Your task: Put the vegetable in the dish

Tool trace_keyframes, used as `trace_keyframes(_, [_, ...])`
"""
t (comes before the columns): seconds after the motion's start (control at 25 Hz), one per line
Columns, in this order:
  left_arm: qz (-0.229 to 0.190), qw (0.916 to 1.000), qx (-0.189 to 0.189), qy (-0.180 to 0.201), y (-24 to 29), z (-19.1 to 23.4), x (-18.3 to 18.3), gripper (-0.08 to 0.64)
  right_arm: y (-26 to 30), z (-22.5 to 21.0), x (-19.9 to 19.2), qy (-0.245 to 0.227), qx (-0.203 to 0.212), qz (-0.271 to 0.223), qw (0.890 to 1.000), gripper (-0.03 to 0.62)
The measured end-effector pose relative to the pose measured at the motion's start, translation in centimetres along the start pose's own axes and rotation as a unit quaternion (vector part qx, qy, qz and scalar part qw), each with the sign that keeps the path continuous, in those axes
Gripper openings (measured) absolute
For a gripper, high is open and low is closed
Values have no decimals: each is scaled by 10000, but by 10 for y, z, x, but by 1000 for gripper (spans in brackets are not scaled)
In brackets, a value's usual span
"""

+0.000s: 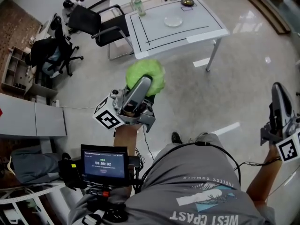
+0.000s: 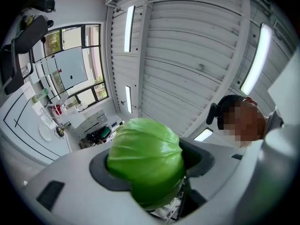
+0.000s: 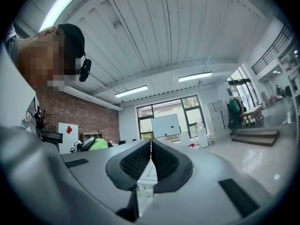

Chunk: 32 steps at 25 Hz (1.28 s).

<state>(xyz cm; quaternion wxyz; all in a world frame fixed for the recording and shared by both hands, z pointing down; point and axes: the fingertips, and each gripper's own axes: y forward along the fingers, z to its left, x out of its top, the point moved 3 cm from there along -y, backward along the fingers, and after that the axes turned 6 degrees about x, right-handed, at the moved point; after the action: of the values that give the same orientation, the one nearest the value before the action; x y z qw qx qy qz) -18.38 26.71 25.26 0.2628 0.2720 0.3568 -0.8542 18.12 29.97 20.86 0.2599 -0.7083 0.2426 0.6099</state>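
A round green cabbage is clamped between the jaws of my left gripper, held up in the air over the floor, well short of the table. In the left gripper view the cabbage fills the gap between the two pads. The clear glass dish lies on the white table ahead of me. My right gripper points up at the right side, apart from everything. Its pads meet with nothing between them in the right gripper view.
On the table stand a bottle at the far left and a bronze bowl at the back. Black chairs stand left of the table. A small monitor hangs at my waist. Shiny floor lies between me and the table.
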Motion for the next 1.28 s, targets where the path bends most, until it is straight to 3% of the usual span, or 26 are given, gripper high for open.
trace_keyframes(0.32, [-8,9998,208,56,14,18,1,293,22,-31,-13,131,64,95,9998,9])
trace_keyframes(0.6, [-251,9986,375,259,73,35,16,293,63,-97,27,-34,420,-5,9991,9])
trace_keyframes(0.88, [-485,9962,706,180,128,85,-1,293,96,-184,12,150,649,89,9977,9])
trace_keyframes(1.28, [-436,9963,728,155,167,130,17,293,145,-223,3,128,606,172,9979,9])
